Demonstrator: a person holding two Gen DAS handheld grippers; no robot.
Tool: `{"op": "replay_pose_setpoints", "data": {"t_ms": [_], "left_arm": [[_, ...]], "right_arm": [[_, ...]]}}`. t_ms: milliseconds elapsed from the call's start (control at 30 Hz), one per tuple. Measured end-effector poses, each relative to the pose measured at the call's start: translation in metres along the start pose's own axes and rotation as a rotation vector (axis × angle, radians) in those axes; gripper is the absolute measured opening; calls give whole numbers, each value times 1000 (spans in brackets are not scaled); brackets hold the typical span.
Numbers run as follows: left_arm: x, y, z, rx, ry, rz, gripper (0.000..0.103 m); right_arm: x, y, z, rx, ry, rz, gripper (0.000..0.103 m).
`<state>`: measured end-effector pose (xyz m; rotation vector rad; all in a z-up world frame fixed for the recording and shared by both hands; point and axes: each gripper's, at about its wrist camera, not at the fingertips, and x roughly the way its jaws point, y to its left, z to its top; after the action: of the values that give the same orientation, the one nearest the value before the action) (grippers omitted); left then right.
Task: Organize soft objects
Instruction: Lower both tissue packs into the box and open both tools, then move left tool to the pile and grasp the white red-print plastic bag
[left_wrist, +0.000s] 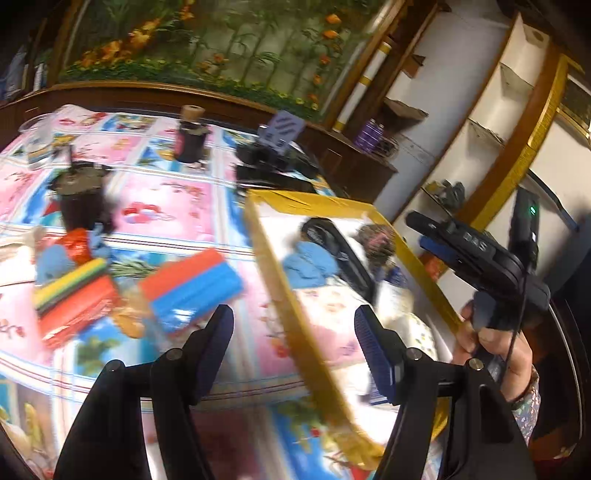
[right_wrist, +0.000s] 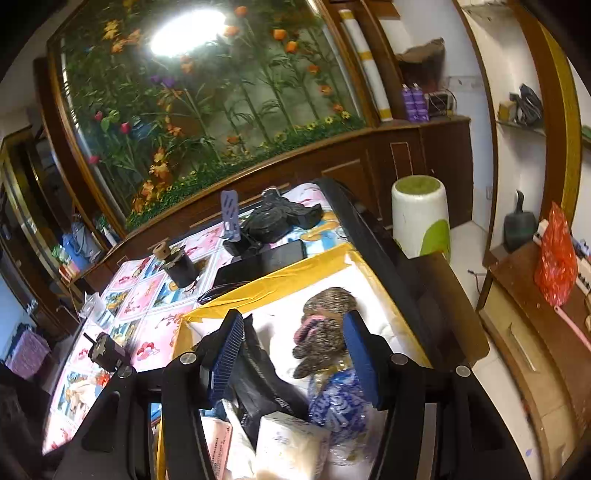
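Left wrist view: the left tongs (left_wrist: 293, 345) stood parted with nothing between the ribbed blue pads, poised above the patterned table (left_wrist: 166, 206) at the near left wall of the yellow-taped box (left_wrist: 280, 266). The picture was blurred. On the table to the left lay a red and blue sponge block (left_wrist: 192, 291), a striped sponge stack (left_wrist: 74, 280) on a red block, a blue cloth (left_wrist: 55, 262) and an orange-red crumpled bag (left_wrist: 75, 245). Two dark canisters (left_wrist: 81, 199) stood further back. Inside the box lay a second blue cloth (left_wrist: 310, 262), a black pouch (left_wrist: 340, 254) and a speckled knitted item (left_wrist: 376, 238). At the right edge a hand (left_wrist: 491, 343) carried the right tongs' housing (left_wrist: 480, 254) beside the box's far wall.

Right wrist view: the right tongs (right_wrist: 295, 358) were likewise released, empty, and hung over the box's interior (right_wrist: 373, 291). Beyond the pads lay the speckled knitted item (right_wrist: 325, 325) with a pink lining showing, a blue-printed plastic wrapper (right_wrist: 340, 406) just below it, the black pouch (right_wrist: 266, 384) to the left, and a white soft packet (right_wrist: 291, 446) nearest the camera. Black devices (right_wrist: 280, 218) rested on the table behind the box. A white and green bin (right_wrist: 421, 218) stood on the floor to the right.
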<state>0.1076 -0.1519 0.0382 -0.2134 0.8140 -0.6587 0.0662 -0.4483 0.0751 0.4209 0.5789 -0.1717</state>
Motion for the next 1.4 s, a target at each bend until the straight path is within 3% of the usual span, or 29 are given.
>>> {"op": "replay_pose_setpoints", "data": {"t_ms": [167, 267, 300, 400, 500, 667, 900, 933, 967, 1033, 1133, 1267, 1400], "left_arm": [[-28, 46, 6, -78, -52, 84, 67], [-42, 79, 12, -144, -87, 151, 67], [-48, 93, 15, -176, -99, 167, 67], [-61, 126, 20, -247, -130, 261, 67], [-78, 161, 28, -315, -183, 401, 67], [-77, 215, 46, -416, -164, 468, 67], [-39, 260, 62, -424, -7, 439, 66], [-39, 258, 61, -403, -13, 452, 67], [-40, 254, 59, -393, 1, 459, 67], [-43, 248, 51, -393, 23, 392, 67], [-54, 232, 32, -357, 53, 357, 68], [-67, 198, 4, -255, 106, 275, 68], [-84, 164, -6, -116, 83, 226, 74]], "right_arm": [[-9, 28, -10, -45, -23, 44, 60], [-21, 63, -25, -95, -37, 127, 62], [-23, 79, -31, -120, -33, 167, 68], [-17, 127, -58, -191, 54, 321, 72], [-1, 163, -85, -245, 177, 415, 73], [11, 192, -114, -308, 278, 449, 73], [18, 193, -118, -320, 294, 436, 73], [19, 191, -116, -324, 294, 436, 73], [19, 192, -117, -327, 298, 436, 73], [20, 192, -118, -328, 304, 436, 73], [19, 189, -117, -319, 304, 442, 73], [18, 189, -116, -318, 303, 447, 73], [18, 187, -115, -312, 299, 445, 73]]}}
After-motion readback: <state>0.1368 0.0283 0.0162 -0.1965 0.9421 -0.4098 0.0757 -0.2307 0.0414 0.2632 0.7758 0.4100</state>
